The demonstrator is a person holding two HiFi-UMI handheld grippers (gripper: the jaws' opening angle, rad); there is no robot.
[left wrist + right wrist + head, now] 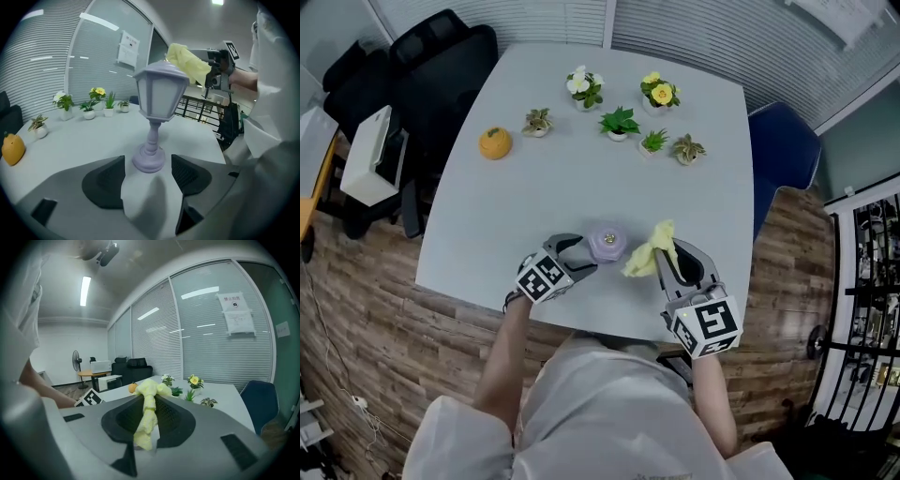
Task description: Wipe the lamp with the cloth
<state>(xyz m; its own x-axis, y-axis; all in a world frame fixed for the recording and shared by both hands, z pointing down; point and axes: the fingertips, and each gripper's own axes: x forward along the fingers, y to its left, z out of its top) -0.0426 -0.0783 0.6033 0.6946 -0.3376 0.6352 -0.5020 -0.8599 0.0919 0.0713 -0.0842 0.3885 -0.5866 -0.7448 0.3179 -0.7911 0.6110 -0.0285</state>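
Left tool (148,176): jaws wide apart, the foot of the one lilac lantern-shaped lamp (159,101) standing upright on the table (581,187) between their tips, neither pad closed on it. Right tool (147,420): jaws clamped on the one yellow cloth (149,390), whose bunched end sits just beside the lamp's top; contact cannot be told. Further out, at the table's far side: six small potted plants (619,122) and one orange fruit-shaped ornament (495,142); two paper notices (234,311) on the blinds behind, print too small to read.
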